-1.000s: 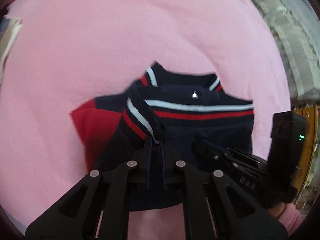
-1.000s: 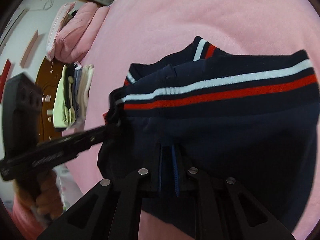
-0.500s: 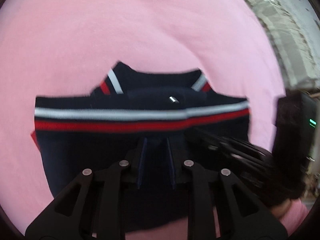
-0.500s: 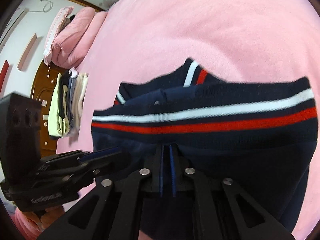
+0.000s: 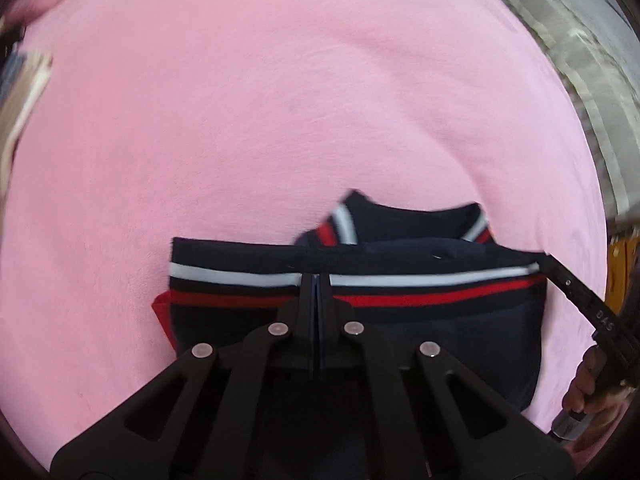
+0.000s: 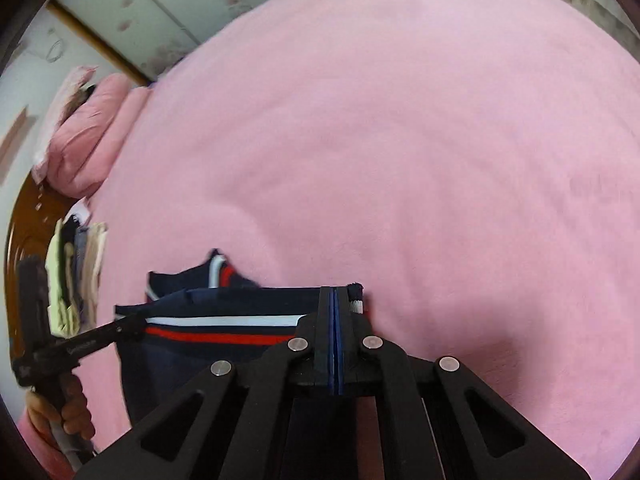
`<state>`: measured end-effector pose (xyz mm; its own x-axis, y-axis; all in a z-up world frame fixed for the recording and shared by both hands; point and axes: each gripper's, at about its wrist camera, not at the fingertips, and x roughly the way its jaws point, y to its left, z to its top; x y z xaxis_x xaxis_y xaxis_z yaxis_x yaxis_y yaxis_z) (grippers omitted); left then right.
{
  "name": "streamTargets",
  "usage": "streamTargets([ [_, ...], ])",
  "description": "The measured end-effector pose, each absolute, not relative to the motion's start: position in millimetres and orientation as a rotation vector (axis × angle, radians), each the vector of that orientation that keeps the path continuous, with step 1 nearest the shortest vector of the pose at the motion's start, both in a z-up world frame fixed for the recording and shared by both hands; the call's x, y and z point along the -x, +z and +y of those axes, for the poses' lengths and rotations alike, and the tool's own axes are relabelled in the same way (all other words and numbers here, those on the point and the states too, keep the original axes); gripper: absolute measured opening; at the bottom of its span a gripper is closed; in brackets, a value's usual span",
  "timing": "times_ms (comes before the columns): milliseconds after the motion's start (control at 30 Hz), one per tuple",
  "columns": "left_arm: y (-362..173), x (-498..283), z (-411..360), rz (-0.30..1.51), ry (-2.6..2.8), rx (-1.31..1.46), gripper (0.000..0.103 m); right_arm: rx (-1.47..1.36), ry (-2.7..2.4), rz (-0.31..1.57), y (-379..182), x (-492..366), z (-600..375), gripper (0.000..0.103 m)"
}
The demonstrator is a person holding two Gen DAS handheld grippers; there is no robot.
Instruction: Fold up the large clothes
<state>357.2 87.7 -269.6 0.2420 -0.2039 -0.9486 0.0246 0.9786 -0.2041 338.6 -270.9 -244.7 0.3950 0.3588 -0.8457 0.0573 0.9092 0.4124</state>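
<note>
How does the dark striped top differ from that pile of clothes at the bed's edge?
The navy knit garment with white and red stripes is one dark piece; the pile of folded clothes has several layers, mostly pale green and cream. The garment lies close to the camera, the pile far off at the left edge of the pink blanket. Both look folded.

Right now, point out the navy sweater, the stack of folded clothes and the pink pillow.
navy sweater (image 5: 440,336): left wrist view, on its navy body below the red stripe.
stack of folded clothes (image 6: 76,276): right wrist view, on its side.
pink pillow (image 6: 90,140): right wrist view, on its middle.
</note>
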Motion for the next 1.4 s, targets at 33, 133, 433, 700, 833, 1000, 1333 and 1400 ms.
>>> streamTargets([
  [33, -264.8, -352.6, 76.9, 1.303, -0.199, 0.142, 0.001, -0.412, 0.252, 1.150, -240.3, -338.0, -261.5, 0.001],
  [133, -267.2, -341.9, 49.5, 1.340, -0.298, 0.172, 0.001, -0.467, 0.438, 1.184, -240.7, -335.9, -220.2, 0.001],
  [433, -302.1, -335.1, 64.3, 1.380, -0.263, 0.159, 0.001, -0.387, 0.368, 1.265, -279.9, -318.7, -214.8, 0.000],
  [700, -290.9, -322.4, 100.1, 1.350, -0.118, 0.219, 0.001, -0.433, 0.068, 1.196, -256.1, -305.1, -307.2, 0.000],
  [833, -287.5, -306.4, 58.1, 1.355, -0.249, 0.289, 0.001, -0.517, 0.282, 1.184, -251.0, -305.9, -264.6, 0.000],
  [1000, -311.9, -296.6, 11.5, 1.398, -0.248, 0.213, 0.001, -0.454, 0.483, 1.329, -274.6, -300.7, -179.8, 0.000],
  [1333, -325.8, -312.3, 49.1, 1.380, -0.188, 0.280, 0.001, -0.419, 0.186, 1.296, -284.1, -283.1, -292.3, 0.000],
  [1400, -316.0, -310.9, 47.2, 1.350, -0.147, 0.263, 0.001, -0.400, 0.075, 1.296, -279.6, -280.4, -319.6, 0.000],
])
